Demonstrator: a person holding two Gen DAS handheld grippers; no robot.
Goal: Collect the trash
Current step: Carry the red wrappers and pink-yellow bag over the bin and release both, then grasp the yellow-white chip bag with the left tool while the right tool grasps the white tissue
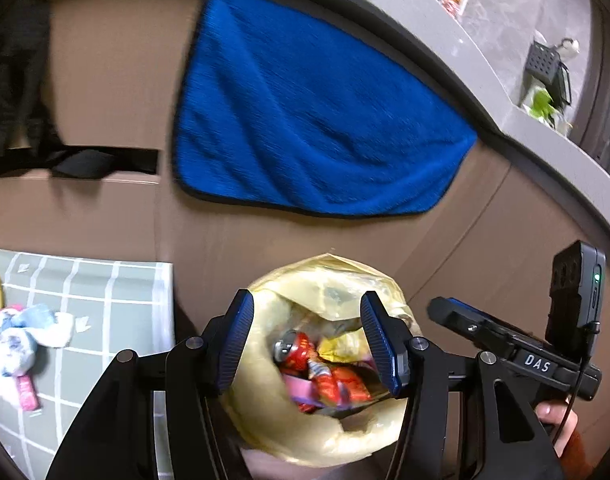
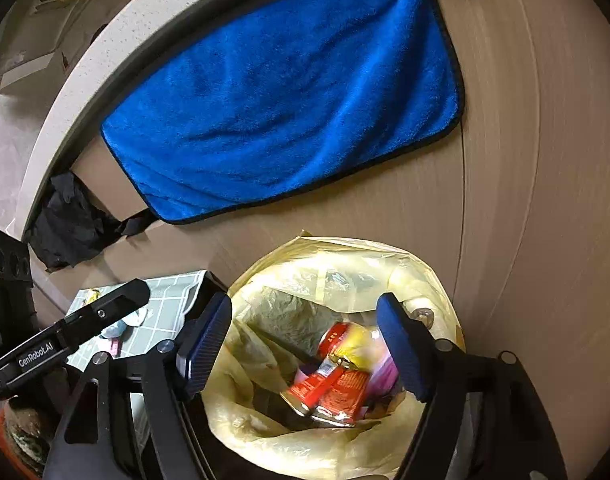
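A bin lined with a yellowish plastic bag (image 1: 325, 288) (image 2: 345, 272) stands against a brown cabinet front. Inside lie red crushed cans (image 1: 317, 368) (image 2: 333, 384) with yellow and pink wrappers. My left gripper (image 1: 309, 344) is open and empty, hovering over the bin mouth. My right gripper (image 2: 309, 348) is also open and empty above the same bin. The right gripper's body (image 1: 517, 344) shows at the right of the left wrist view. The left gripper's body (image 2: 65, 340) shows at the left of the right wrist view.
A blue towel (image 1: 305, 112) (image 2: 289, 96) hangs on the cabinet below the countertop edge (image 1: 485, 72). A grey checked mat (image 1: 85, 320) (image 2: 165, 300) lies left of the bin with white-blue crumpled trash (image 1: 17, 340) and a pink wrapper (image 1: 27, 394). A black rag (image 2: 69, 220) hangs nearby.
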